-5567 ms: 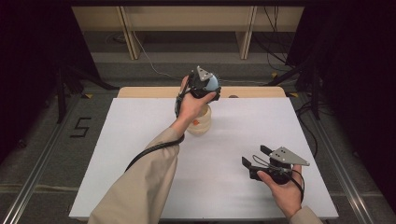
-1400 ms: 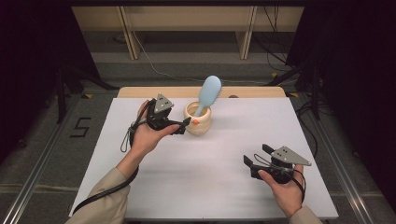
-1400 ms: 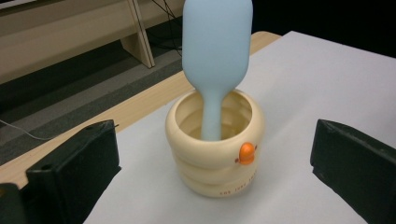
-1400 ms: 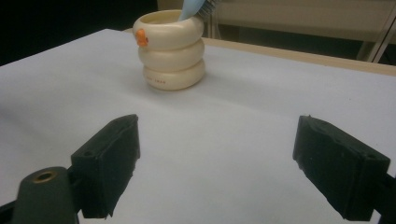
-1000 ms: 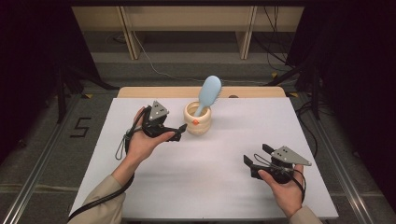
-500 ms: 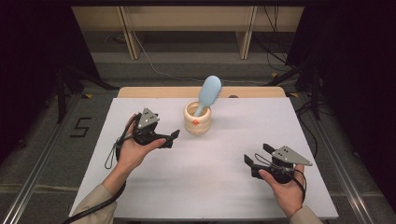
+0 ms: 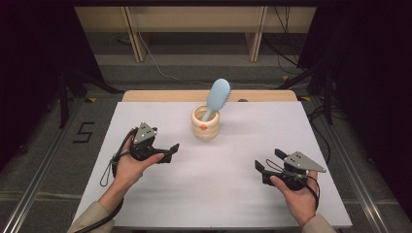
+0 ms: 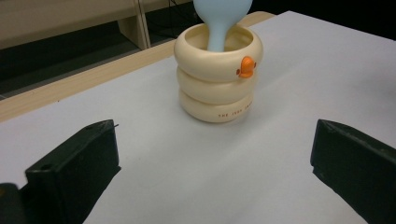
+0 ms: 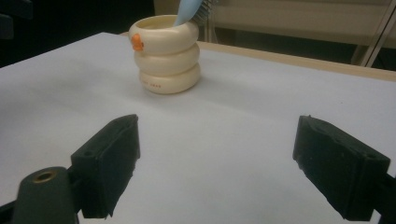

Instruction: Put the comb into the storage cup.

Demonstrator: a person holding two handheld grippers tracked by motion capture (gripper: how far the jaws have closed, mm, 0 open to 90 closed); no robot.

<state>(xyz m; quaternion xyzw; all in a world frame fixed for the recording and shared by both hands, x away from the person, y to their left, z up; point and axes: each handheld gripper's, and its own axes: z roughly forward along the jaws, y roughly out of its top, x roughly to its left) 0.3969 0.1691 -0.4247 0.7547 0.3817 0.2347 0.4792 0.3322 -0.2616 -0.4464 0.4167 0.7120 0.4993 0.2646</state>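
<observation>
Nearest the person's edge of the white worktop (image 7: 214, 194), the right gripper (image 7: 268, 161) sits in the right hand (image 7: 297, 191), low over the surface at the right side, its jaws spread wide with nothing between them. From the right gripper view the two black jaws stand far apart over bare white surface, and the cream holder (image 9: 165, 53) shows beyond them, well apart.

A little farther in and to the left, the left gripper (image 7: 171, 151) is held in the left hand (image 7: 130, 167), a cable looping down beside the wrist. Its jaws are also wide apart and hold nothing; they point toward the middle of the worktop. From the left gripper view the jaws frame the holder (image 8: 218, 72), which stands clear of them, not touched.

Farther back, near the middle of the far half of the worktop, the cream holder (image 7: 205, 123) stands upright. It is built like three stacked rings and carries a small orange mark (image 8: 246, 67) on its top ring. A light blue hairbrush (image 7: 217, 98) stands in it, handle down inside the holder, its head leaning up and toward the far right above the rim.

Beyond the far edge of the worktop a wooden strip shows, then grey floor with cables and the legs of a wooden frame (image 7: 255, 34).
</observation>
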